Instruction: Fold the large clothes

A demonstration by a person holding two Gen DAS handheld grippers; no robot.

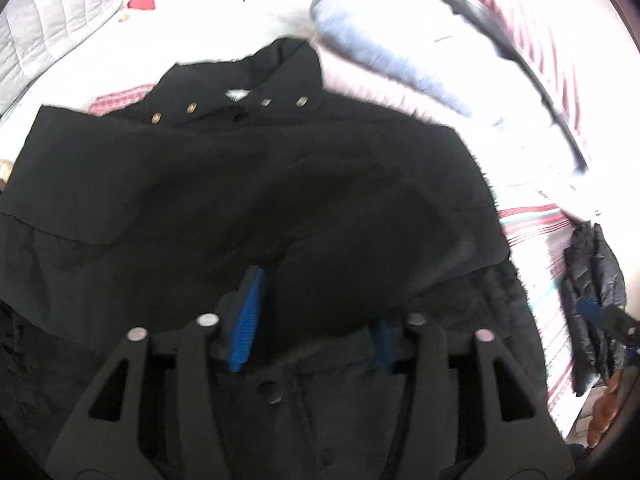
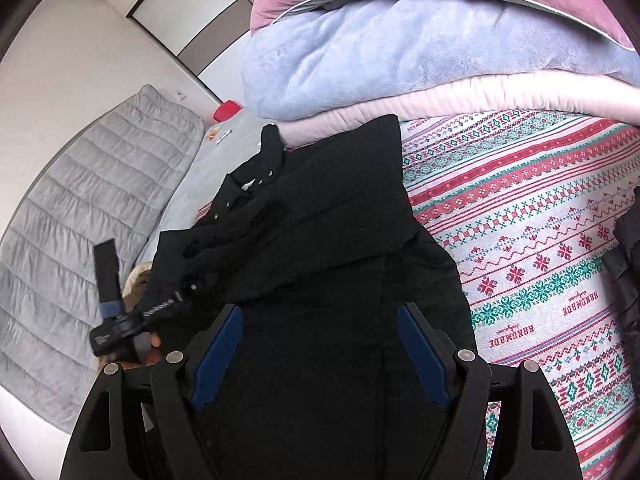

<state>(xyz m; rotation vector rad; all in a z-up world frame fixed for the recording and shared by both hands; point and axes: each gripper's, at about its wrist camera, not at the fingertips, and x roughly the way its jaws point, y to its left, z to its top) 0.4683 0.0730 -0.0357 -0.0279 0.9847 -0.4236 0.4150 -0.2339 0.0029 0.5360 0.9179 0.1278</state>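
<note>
My left gripper (image 1: 312, 316) released, a fold of the black coat (image 1: 240, 184) between its pads. Right gripper (image 2: 320, 344) wide, over coat on the patterned bedspread (image 2: 540, 220).

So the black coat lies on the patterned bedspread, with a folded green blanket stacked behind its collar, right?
Not quite: the blanket behind the collar is light blue, not green, as the right wrist view shows. The black coat does lie on the patterned bedspread.

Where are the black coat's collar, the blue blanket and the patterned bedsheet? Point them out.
black coat (image 1: 240, 108): left wrist view, snap-studded collar.
blue blanket (image 2: 360, 56): right wrist view, its plush upper face.
patterned bedsheet (image 2: 520, 240): right wrist view, bare stretch beside the coat.
</note>
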